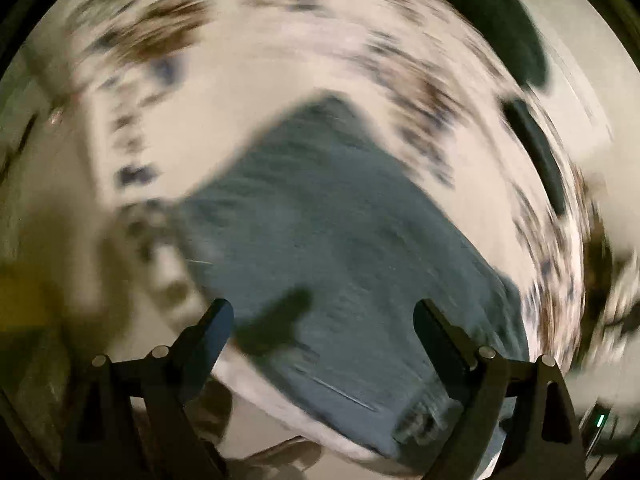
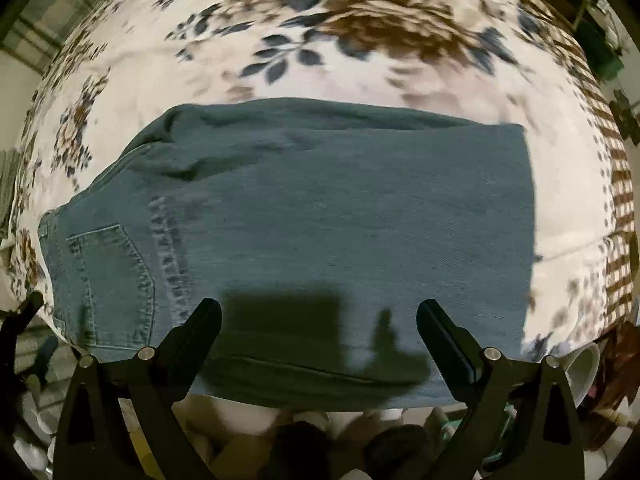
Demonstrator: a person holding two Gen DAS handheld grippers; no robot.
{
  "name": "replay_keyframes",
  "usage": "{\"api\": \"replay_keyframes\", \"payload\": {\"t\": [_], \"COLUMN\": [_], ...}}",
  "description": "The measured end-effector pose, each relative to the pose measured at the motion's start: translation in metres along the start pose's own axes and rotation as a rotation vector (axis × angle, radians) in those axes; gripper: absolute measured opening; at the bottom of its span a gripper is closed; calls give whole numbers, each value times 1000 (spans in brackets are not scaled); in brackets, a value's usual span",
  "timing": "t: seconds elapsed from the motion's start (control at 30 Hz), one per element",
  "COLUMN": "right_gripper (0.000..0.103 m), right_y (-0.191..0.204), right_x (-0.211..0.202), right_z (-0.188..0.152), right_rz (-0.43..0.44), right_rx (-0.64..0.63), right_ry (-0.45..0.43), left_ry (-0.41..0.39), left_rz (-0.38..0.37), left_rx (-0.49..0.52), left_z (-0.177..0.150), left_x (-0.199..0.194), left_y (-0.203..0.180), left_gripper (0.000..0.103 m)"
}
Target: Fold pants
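Blue denim pants (image 2: 320,216) lie folded flat on a floral bedspread (image 2: 312,44), with a back pocket (image 2: 116,280) at the left and the fold edge at the right. My right gripper (image 2: 320,320) hovers above their near edge, open, with nothing between its fingers. In the badly blurred left wrist view the same pants (image 1: 340,248) run diagonally across the cover. My left gripper (image 1: 324,316) stands open over them and holds nothing. Both grippers cast dark shadows on the denim.
The bedspread's near edge (image 2: 560,320) drops off close to the pants. Below it lies floor clutter, including a white cup-like object (image 2: 584,372). A dark object (image 1: 500,28) sits at the upper right of the left wrist view, on a pale floor.
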State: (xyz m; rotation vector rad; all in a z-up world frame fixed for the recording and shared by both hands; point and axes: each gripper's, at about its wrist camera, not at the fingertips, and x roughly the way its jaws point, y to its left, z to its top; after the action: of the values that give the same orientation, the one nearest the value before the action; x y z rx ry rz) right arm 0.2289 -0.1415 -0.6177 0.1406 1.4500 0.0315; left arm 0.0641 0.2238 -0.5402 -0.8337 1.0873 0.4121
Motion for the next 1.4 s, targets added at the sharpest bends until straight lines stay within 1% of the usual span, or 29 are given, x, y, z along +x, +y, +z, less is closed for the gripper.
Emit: {"api": "replay_keyframes", "payload": {"t": [0.03, 0.07, 0.13, 0.23, 0.27, 0.3, 0.33, 0.37, 0.4, 0.43, 0.5, 0.6, 0.63, 0.67, 0.7, 0.73, 0.77, 0.8, 0.83, 0.87, 0.9, 0.93, 1.03, 1.1, 1.2, 1.23, 1.27, 1.33, 1.4], "right_gripper": [100, 100, 100, 100, 100, 100, 100, 100, 100, 100, 100, 100, 100, 100, 100, 100, 100, 100, 100, 100, 100, 100, 100, 100, 100, 100, 100, 100, 100], "right_y": [0, 4, 10, 21, 24, 27, 29, 32, 33, 35, 36, 39, 40, 45, 47, 48, 50, 51, 52, 54, 54, 54, 49, 42, 22, 15, 7, -9, -29], "right_x": [3, 5, 9, 14, 16, 18, 21, 23, 24, 26, 29, 34, 36, 40, 42, 43, 45, 46, 47, 47, 49, 50, 54, 54, 50, 48, 45, 39, 30], "right_z": [0, 1, 2, -2, -2, -2, -2, -1, -1, -1, -2, -4, -5, -4, -4, -5, -5, -5, -6, -6, -5, -5, -4, -4, -4, -4, -4, -6, -7], "right_rz": [1, 0, -10, -19, -21, -22, -22, -19, -19, -23, -24, -25, -27, -29, -28, -27, -28, -27, -25, -23, -21, -19, -8, 12, 37, 48, 61, 79, 88], "right_rx": [-4, -10, -28, -36, -33, -30, -26, -20, -17, -12, -4, -4, -8, -10, -10, -9, -7, -6, -2, 2, 4, 5, 21, 44, 86, 98, 109, 122, 127], "right_ry": [3, 6, 11, 20, 23, 26, 29, 32, 34, 38, 41, 50, 53, 57, 60, 63, 66, 68, 71, 73, 74, 78, 88, 85, 71, 64, 58, 44, 32], "left_ry": [0, 2, 9, 8, 9, 6, -4, -28, -44, -49, -78, -122, -117, -92, -75, -48, -30, -53, -66, -69, -82, -100, -156, -193, -241, -257, -262, -258, -260], "left_rz": [-7, -38, -93, -165, -202, -237, -247, -245, -243, -246, -249, -253, -272, -256, -237, -241, -279, -317, -338, -335, -335, -336, -335, -341, -337, -341, -344, -349, -364], "left_rx": [-48, -132, -233, -285, -305, -321, -334, -335, -327, -313, -265, -173, -167, -173, -184, -202, -227, -243, -249, -239, -228, -219, -140, -55, 113, 187, 230, 349, 420], "left_z": [4, 9, 16, 24, 25, 26, 27, 28, 29, 29, 25, 18, 18, 19, 21, 23, 26, 26, 29, 30, 31, 31, 33, 30, 17, 7, 0, -26, -52], "left_x": [3, 9, 20, 39, 46, 51, 55, 53, 51, 50, 38, 22, 24, 33, 42, 53, 63, 64, 64, 62, 60, 56, 35, 9, -31, -47, -53, -72, -78], "left_y": [12, 33, 58, 75, 78, 82, 84, 87, 87, 87, 84, 73, 71, 71, 77, 83, 88, 92, 91, 86, 83, 81, 59, 40, 4, -13, -29, -66, -98], "left_gripper": [92, 92, 91, 90, 89, 77, 64, 58, 42, 34, 29, 28, 28, 30, 41, 47, 51, 56, 58, 58, 53, 31, 29, 28, 27, 26, 26, 25, 24]}}
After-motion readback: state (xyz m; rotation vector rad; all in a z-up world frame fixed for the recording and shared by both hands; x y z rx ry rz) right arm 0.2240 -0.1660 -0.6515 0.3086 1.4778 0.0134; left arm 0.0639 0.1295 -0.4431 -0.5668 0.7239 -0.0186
